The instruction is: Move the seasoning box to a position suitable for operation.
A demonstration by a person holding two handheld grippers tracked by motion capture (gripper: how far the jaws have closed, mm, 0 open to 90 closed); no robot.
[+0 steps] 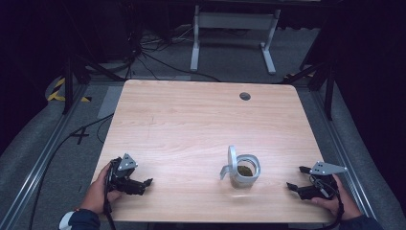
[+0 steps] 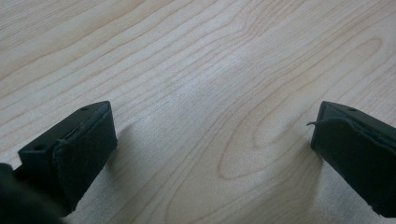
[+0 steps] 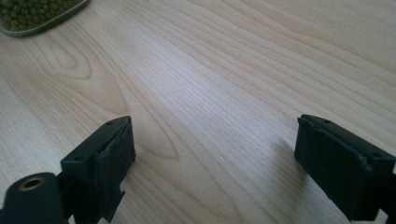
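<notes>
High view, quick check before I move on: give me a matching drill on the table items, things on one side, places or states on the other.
Things:
1. left gripper
2. right gripper
3. clear jar of green beans
4. round grey grommet

Places or states:
A. far side of the table
B. near right corner, open
C. near edge, between the grippers
D. near left corner, open

Pairs: 1-D, 2-B, 3-C, 4-A
</notes>
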